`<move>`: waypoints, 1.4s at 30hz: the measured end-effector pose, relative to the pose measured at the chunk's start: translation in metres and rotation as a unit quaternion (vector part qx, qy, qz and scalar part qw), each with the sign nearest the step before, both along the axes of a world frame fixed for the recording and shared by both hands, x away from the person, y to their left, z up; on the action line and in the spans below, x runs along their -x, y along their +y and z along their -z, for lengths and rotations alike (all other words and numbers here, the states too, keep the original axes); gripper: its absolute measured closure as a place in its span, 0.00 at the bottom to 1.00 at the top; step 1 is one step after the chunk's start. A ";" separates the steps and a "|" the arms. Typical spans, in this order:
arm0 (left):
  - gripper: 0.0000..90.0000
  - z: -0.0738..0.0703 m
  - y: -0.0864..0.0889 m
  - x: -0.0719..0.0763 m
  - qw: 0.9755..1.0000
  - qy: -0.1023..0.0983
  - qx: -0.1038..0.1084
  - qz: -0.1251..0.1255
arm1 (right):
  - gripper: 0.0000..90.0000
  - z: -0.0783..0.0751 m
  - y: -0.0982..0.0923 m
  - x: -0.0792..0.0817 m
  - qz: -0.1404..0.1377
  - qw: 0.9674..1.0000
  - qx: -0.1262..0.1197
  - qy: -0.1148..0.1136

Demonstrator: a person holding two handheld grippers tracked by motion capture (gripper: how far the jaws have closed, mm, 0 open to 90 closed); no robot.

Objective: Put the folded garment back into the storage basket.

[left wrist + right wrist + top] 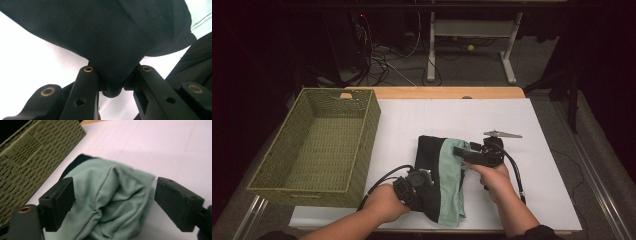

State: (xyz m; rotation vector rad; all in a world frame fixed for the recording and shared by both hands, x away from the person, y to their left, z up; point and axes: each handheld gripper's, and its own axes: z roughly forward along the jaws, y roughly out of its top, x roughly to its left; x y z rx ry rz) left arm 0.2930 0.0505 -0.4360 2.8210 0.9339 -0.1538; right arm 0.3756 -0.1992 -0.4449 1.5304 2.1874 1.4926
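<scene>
Garment pinched at one side, straddled at the other

High view: we see a folded garment [439, 175], black with a pale green panel, lying on the white table [542, 150] just right of a green woven basket [319, 145]. Its long axis runs from the table's far side toward the near edge, tilting a little to the right as it comes nearer us; the black part lies to the left, the green strip along the right. The left hand-held gripper [422, 186] sits at the garment's near left edge, touching the black cloth. The right hand-held gripper [462, 152] comes in from the right, with its black jaws lying over the upper part of the green strip. A hand [384, 202] holds the left one and another hand [494, 177] holds the right one.

Left gripper view: black cloth [110, 37] rises from between the two jaws of the left hand-held gripper [113, 87], which are pressed together on a gathered fold of it. The cloth fans out away from the jaws over the white table [32, 62].

Right gripper view: the right hand-held gripper [113, 202] has its jaws spread wide, one on each side of the bunched green cloth [110, 197]. The pads stand just beside the folds, and we cannot see them pressing in. The basket [30, 155] stands to the left, and the white table [162, 150] stretches beyond.
</scene>
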 end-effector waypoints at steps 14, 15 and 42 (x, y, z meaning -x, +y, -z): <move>0.83 0.001 0.000 0.000 1.000 0.000 0.003 0.003 | 0.04 0.033 0.022 -0.007 -0.051 0.995 0.002 0.084; 0.83 0.001 0.001 0.000 1.000 0.001 0.004 0.003 | 0.04 0.033 0.025 -0.006 -0.053 0.996 0.012 0.076; 0.83 0.002 0.003 0.000 1.000 0.000 0.010 -0.002 | 0.58 0.036 0.025 -0.005 -0.087 0.994 -0.005 0.059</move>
